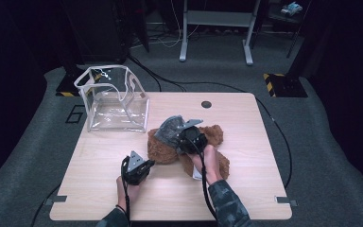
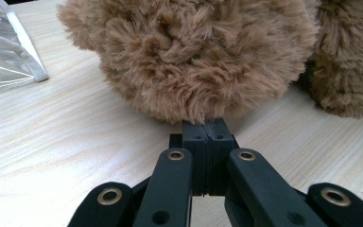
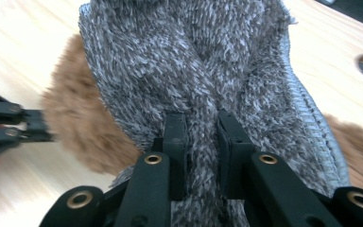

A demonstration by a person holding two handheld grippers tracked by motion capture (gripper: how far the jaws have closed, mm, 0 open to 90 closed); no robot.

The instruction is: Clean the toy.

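right gripper [image 3: 202, 142] pinching grey knit cloth [image 3: 194, 66], left gripper [image 2: 207, 137] pressed together at brown plush toy [image 2: 194, 52], no readable writing

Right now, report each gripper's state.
Left gripper: shut on the brown plush toy's fur.
Right gripper: shut on the grey knit fabric.

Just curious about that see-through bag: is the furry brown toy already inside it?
No, the brown plush toy lies on the table beside the clear bag.
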